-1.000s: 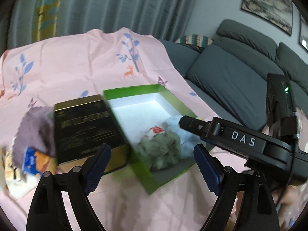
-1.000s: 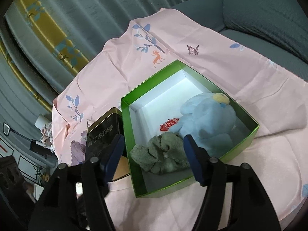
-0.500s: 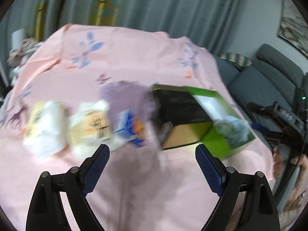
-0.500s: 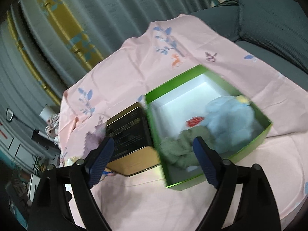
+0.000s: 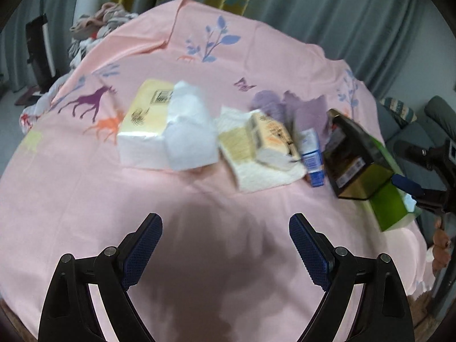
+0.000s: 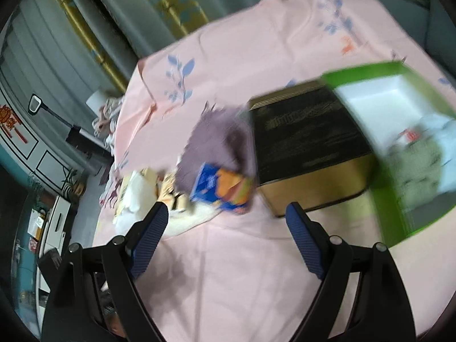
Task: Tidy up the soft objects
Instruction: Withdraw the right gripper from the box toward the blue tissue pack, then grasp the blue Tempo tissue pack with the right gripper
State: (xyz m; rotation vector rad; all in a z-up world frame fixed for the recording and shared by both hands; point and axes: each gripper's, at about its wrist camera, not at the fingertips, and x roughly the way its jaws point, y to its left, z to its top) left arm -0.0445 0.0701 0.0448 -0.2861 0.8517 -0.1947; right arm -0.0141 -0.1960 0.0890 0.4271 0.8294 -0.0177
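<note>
My left gripper (image 5: 225, 228) hangs open and empty over bare pink cloth. Beyond it lie a yellow tissue pack (image 5: 145, 119) with loose white tissue (image 5: 188, 131), a second pack (image 5: 269, 138) on a white towel (image 5: 265, 173), and a purple cloth (image 5: 296, 108). My right gripper (image 6: 226, 216) is open and empty too, just short of a blue-orange packet (image 6: 222, 185) and the purple cloth (image 6: 216, 142). The green box (image 6: 390, 222) at the right holds a grey-green plush (image 6: 416, 165) and a pale blue one (image 6: 447, 131).
A black and gold tin (image 6: 307, 142) stands against the green box's left wall. The pink printed sheet (image 5: 85, 185) covers the whole surface. Curtains hang behind, a grey sofa (image 5: 410, 131) is at the right, and clothes (image 5: 99, 25) are piled at the far left.
Both views have swung left, away from the green box. The left one now faces the tissue packs. The right gripper's jaws stand wider than a second ago.
</note>
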